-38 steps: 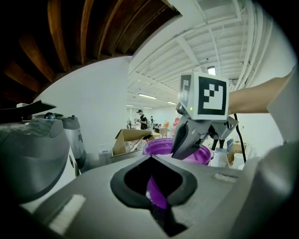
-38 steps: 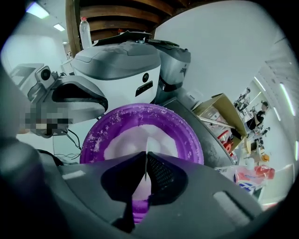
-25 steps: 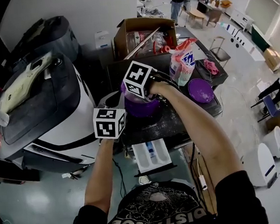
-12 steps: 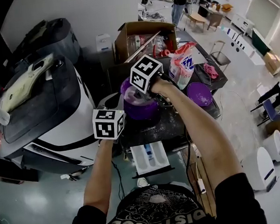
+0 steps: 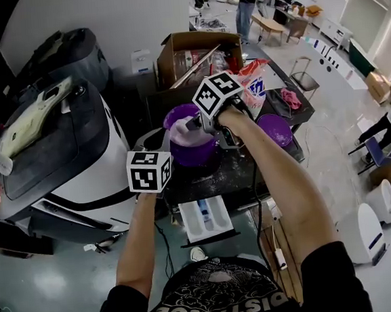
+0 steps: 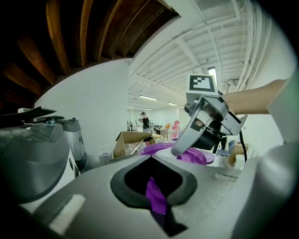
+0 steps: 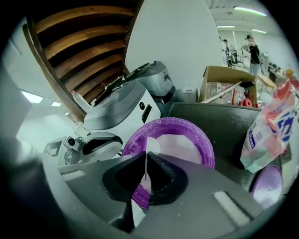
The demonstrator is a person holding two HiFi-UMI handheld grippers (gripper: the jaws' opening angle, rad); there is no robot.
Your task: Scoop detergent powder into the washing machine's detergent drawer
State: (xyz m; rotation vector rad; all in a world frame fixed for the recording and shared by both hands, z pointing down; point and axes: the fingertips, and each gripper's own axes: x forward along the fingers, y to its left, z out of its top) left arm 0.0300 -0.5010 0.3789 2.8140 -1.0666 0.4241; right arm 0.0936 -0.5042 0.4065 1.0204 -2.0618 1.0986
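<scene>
A purple tub of white detergent powder stands on the dark table. My left gripper is shut on the tub's near-left rim. My right gripper hangs over the tub's right side, shut on the thin handle of a white scoop. The scoop's bowl points down over the powder. The white detergent drawer stands pulled out below the table's front edge, close to my body. In the left gripper view the right gripper reaches into the tub from the right.
A detergent bag and a purple lid lie right of the tub. A cardboard box sits behind. A large black and white machine fills the left. Spilled powder dusts the table. People stand far off.
My right gripper has risen and shifted right and back over the tub with the scoop, uncovering the powder. The left gripper has held its place on the rim.
</scene>
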